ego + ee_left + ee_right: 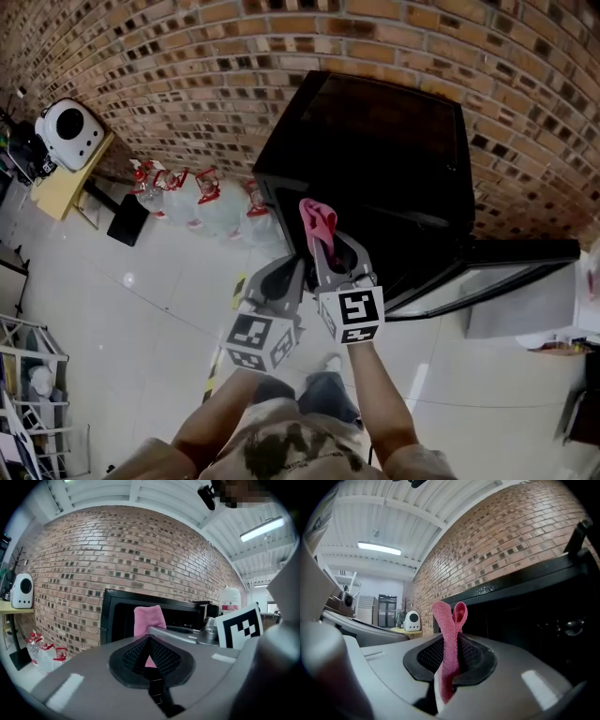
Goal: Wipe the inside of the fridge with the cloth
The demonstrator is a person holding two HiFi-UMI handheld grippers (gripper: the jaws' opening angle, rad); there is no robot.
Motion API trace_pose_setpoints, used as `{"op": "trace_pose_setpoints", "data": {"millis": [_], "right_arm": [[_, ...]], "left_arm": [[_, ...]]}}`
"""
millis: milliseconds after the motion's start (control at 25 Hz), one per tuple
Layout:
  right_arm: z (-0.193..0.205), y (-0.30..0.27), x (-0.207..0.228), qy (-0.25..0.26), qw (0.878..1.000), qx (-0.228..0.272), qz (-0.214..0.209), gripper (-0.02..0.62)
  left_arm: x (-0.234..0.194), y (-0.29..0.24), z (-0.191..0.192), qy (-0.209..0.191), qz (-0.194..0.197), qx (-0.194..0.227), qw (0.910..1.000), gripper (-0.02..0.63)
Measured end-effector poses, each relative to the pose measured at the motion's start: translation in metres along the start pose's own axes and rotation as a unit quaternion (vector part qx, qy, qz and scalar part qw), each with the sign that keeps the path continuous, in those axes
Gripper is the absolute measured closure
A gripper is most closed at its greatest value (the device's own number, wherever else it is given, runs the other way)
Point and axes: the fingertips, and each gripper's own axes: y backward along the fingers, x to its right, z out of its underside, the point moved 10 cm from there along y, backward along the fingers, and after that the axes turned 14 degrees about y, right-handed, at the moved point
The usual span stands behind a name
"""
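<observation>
At 6 o'clock in the head view, nearest of all, the left gripper [291, 272] has its jaws pressed together with nothing between them. Just beside it, the right gripper [325, 251] is clamped on the pink cloth [318, 221], whose folded end sticks up above the jaws. Clear water bottles [197, 202] stand on the floor at 10 o'clock against the brick wall [187, 66]. The black fridge [375, 150] stands at 1 o'clock, with its door [511, 262] swung out toward 3 o'clock.
</observation>
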Motion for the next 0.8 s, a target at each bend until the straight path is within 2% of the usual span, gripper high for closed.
{"op": "trace_pose_setpoints", "data": {"millis": [240,440,800], "right_arm": [[0.020,-0.039,0.021,0.010,1.000,-0.001,-0.017,0.545],[0.046,-0.070,0.038,0.038,0.999,0.009,-0.014,0.545],[0.082,-0.145,0.085,0.068,0.995,0.039,0.056,0.545]], "left_arm": [[-0.014,-0.025,0.005,0.010,-0.016,0.012,0.9997,0.624],[-0.029,-0.048,0.026,0.012,-0.005,0.018,0.9998,0.624],[-0.060,-0.089,0.058,0.002,0.030,0.029,0.9991,0.624]]}}
